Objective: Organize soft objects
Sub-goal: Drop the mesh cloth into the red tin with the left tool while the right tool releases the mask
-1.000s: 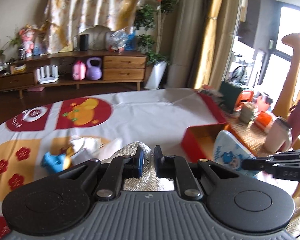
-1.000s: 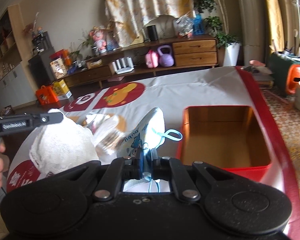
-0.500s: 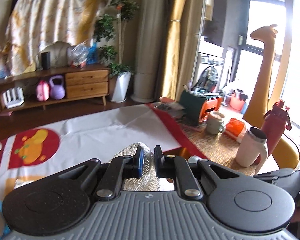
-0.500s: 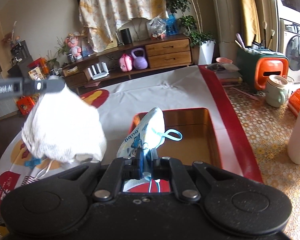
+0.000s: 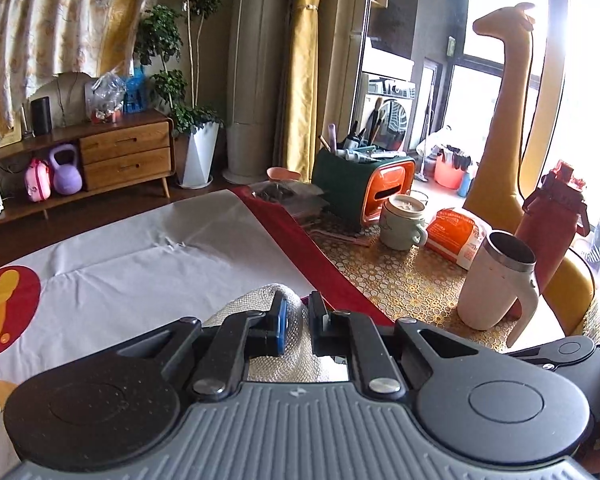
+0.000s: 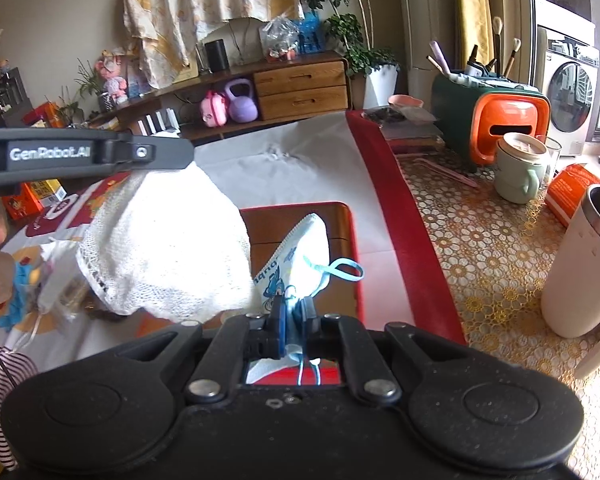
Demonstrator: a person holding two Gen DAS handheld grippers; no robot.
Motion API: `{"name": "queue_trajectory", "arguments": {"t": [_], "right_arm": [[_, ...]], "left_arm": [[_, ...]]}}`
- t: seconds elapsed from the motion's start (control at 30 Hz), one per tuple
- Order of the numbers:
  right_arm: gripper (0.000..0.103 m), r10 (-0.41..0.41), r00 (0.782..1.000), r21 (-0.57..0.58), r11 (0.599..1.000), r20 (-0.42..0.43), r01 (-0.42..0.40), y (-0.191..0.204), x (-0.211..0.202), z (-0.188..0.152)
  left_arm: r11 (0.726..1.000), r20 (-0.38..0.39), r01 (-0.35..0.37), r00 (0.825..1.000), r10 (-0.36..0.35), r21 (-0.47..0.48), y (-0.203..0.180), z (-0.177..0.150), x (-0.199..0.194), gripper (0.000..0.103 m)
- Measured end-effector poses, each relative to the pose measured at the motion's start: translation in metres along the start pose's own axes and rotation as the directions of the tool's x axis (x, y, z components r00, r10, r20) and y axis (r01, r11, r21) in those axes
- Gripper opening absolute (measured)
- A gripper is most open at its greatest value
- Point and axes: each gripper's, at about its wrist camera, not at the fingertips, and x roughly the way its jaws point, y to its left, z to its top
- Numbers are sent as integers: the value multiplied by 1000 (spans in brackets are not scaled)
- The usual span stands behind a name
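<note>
Left hand-held gripper (image 5: 298,322) is pinched on a white mesh cloth (image 5: 288,344) — in the right wrist view that cloth (image 6: 168,248) hangs as a rounded bundle under the gripper's arm, lifted off the table, just left of the red box (image 6: 352,240) and overlapping its left edge. Right hand-held gripper (image 6: 294,316) is pressed together on a kids' mask (image 6: 300,256) w/ blue cartoon print; the mask stands up from the fingers, its light-blue ear loop (image 6: 346,270) curling to the right, over the box's orange-brown inside. Cloth and mask look to be touching at the mask's left side.

Table (image 5: 140,264) has a white cover w/ red border (image 6: 404,216). More soft items — a blue one (image 6: 20,284) among them — lie at left on the cover, partly hidden. To the right, on the gold-patterned mat: white tumbler (image 5: 496,280), green mug (image 5: 404,222), red bottle (image 5: 552,220).
</note>
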Motion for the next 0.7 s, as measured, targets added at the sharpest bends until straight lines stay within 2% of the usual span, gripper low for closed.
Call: {"name": "queue_trajectory", "arguments": {"t": [0.2,0.43,0.5,0.7], "right_arm": [[6,-25,999,-43,999,-31,24,-2,22,3],[8,-33,997,-96,995,-73,26,1,45,-2],[14,-39,996,-109,994,-76,30,2,47,-3],[21,-48,995,-134,990,-89,36,1,47,-7]], "left_arm": [[1000,-70,-7,998,6,-5,4,-11,40,11],[1000,-163,-24,986,24,0,7,-30,77,11],[1000,-187,-21,982,20,-4,7,-35,84,11],[1000,-254,-14,967,12,-6,5,-50,99,11]]}}
